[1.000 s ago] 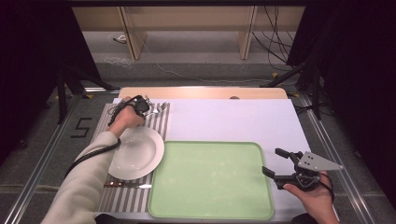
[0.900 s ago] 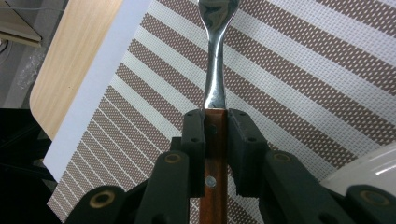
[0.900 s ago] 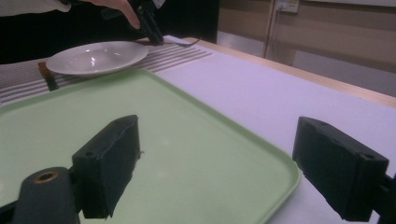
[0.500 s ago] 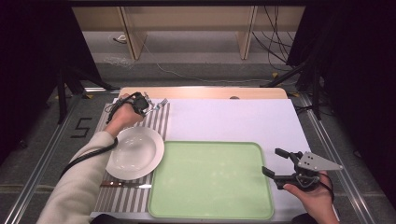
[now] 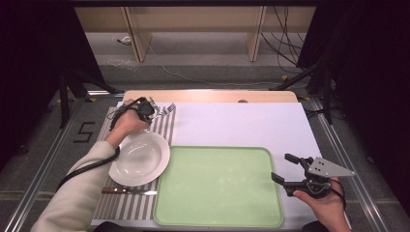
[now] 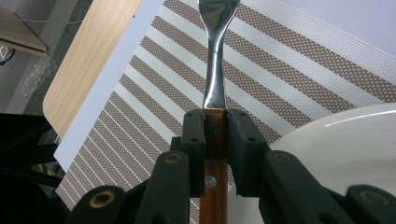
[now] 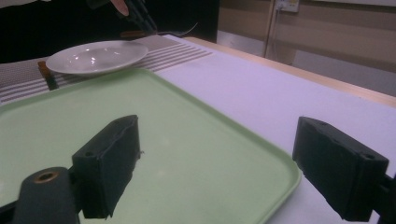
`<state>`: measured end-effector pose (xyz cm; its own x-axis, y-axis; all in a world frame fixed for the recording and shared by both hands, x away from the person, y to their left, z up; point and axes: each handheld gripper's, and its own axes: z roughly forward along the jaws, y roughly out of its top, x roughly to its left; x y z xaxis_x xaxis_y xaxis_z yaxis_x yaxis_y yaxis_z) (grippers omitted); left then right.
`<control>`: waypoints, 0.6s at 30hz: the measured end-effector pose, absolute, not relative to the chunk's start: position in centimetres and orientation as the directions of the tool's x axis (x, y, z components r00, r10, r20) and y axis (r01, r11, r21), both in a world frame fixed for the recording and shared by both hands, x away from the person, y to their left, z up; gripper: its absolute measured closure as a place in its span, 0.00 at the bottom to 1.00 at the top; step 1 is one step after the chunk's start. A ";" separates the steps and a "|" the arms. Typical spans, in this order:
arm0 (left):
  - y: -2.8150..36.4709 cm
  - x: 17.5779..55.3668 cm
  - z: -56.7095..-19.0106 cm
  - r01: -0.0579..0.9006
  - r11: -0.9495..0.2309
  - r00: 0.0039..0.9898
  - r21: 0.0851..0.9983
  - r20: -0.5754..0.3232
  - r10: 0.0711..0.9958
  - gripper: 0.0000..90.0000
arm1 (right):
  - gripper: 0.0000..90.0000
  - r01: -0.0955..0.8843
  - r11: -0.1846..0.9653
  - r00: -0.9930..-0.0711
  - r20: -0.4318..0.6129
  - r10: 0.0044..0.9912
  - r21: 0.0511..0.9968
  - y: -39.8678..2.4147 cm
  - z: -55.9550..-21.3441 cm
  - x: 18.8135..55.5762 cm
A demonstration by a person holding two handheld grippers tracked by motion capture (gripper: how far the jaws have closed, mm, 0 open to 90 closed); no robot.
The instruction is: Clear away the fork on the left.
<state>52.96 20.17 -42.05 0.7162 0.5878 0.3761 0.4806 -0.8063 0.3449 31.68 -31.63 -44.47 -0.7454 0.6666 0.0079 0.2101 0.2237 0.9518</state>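
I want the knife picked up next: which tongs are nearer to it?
Left. The left tongs, shut on a fork, are beyond the plate from the knife. The right tongs hang open across the green tray, at its right edge.

A rectangular table with a pale wooden top (image 5: 208, 95) stands on a grey floor (image 5: 43, 145), most of its surface covered by a white sheet (image 5: 241, 123). Beyond its far edge, light wooden furniture panels (image 5: 193, 19) rise from the floor, with two upright wooden legs (image 5: 138, 36) between them. Black cables (image 5: 285, 34) trail across the floor at the right, and a thin pale cord (image 5: 193, 79) lies near the table's far side. A dark number five (image 5: 83, 132) is marked on the floor at the left. Black drapes (image 5: 29, 63) darken both sides, and metal rails (image 5: 34, 193) run along the floor.
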 end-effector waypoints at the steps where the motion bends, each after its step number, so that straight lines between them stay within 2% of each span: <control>1: 20.2 52.8 -42.0 0.480 -0.806 0.716 0.347 0.377 0.588 0.85 | 0.18 0.211 0.224 -0.745 0.008 0.667 0.952 -31.6 -44.5 31.7; 18: 18.9 50.0 -41.1 0.466 -0.802 0.727 0.374 0.354 0.588 0.85 | 0.18 0.213 0.228 -0.745 0.007 0.667 0.950 -31.6 -44.4 31.6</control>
